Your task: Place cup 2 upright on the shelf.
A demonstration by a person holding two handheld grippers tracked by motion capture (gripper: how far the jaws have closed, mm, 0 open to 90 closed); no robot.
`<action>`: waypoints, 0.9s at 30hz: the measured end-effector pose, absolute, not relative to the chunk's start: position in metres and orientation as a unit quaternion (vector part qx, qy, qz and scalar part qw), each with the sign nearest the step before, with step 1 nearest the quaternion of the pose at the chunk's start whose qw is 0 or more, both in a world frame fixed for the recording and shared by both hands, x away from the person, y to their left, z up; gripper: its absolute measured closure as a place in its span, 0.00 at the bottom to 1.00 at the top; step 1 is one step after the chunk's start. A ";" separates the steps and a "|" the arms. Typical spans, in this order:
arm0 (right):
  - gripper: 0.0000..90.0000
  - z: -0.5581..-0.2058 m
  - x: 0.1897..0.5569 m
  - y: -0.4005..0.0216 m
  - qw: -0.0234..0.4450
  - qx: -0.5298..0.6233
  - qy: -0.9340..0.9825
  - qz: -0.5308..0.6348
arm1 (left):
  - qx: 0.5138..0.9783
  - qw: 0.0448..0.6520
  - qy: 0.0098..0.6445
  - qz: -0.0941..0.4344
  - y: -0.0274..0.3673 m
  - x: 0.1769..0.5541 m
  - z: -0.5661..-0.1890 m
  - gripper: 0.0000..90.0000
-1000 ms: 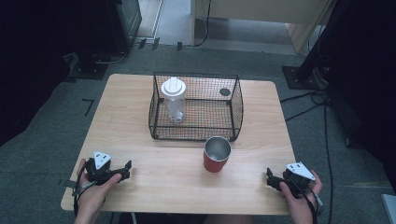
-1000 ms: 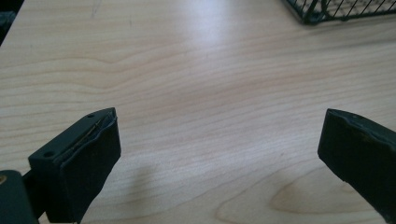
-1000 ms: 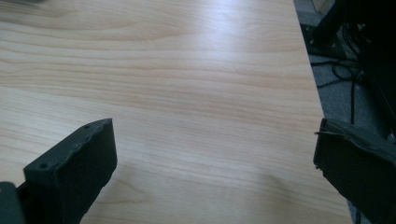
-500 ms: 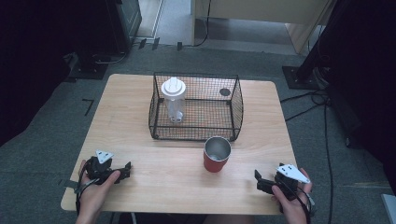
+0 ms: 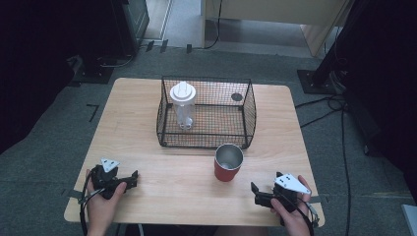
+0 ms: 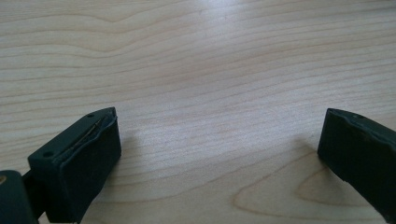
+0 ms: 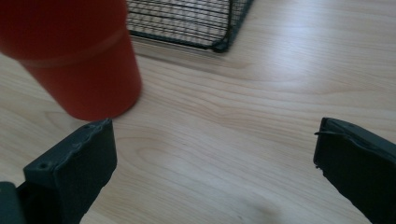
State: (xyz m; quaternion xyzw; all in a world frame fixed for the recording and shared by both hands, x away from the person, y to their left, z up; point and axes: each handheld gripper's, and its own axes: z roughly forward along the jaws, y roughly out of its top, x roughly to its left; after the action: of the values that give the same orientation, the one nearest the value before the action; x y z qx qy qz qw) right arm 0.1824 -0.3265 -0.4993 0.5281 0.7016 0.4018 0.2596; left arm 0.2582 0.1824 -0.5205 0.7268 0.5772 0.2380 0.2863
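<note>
On the wooden table (image 5: 147,123): one black wire basket (image 5: 248,115) at centre back, holding an upright clear bottle with a white lid (image 5: 183,103) in its left part, and one red cup (image 5: 228,162) with a metal lining standing just in front of the basket's right front corner. My left gripper (image 5: 132,178) rests at the near left edge, jaws spread wide over bare wood. My right gripper (image 5: 255,192) sits at the near right, jaws likewise wide and empty, the cup near its left jaw.

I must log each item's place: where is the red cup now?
In the high view the red cup stands upright on the table, just in front of the wire basket, near its right corner.
</note>
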 end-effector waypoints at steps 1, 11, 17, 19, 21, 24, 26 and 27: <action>0.00 -0.498 0.182 -0.322 0.261 0.522 0.705 0.403 | 0.726 0.287 0.578 0.238 0.182 0.258 -0.521 0.00; 0.00 -0.491 0.184 -0.287 0.255 0.495 0.724 0.408 | 0.726 0.287 0.578 0.238 0.182 0.258 -0.521 0.00; 0.00 -0.486 0.191 -0.271 0.252 0.496 0.717 0.420 | 0.726 0.287 0.578 0.238 0.182 0.258 -0.521 0.00; 0.00 -0.485 0.192 -0.270 0.252 0.498 0.716 0.420 | 0.726 0.287 0.578 0.238 0.182 0.258 -0.521 0.00; 0.00 -0.483 0.195 -0.269 0.253 0.503 0.712 0.421 | 0.722 0.287 0.582 0.240 0.181 0.259 -0.521 0.00; 0.00 -0.479 0.198 -0.265 0.269 0.504 0.695 0.435 | 0.717 0.284 0.589 0.243 0.179 0.258 -0.521 0.00; 0.00 -0.478 0.199 -0.265 0.269 0.506 0.692 0.440 | 0.713 0.284 0.593 0.244 0.178 0.259 -0.521 0.00; 0.00 -0.477 0.199 -0.262 0.275 0.505 0.684 0.450 | 0.713 0.284 0.593 0.244 0.178 0.258 -0.521 0.00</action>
State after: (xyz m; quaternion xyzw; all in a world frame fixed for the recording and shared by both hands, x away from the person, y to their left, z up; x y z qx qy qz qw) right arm 0.1993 -0.2622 -0.4775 0.5047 0.6836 0.4498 0.2750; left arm 0.2585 0.1783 -0.5207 0.7130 0.5930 0.2439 0.2839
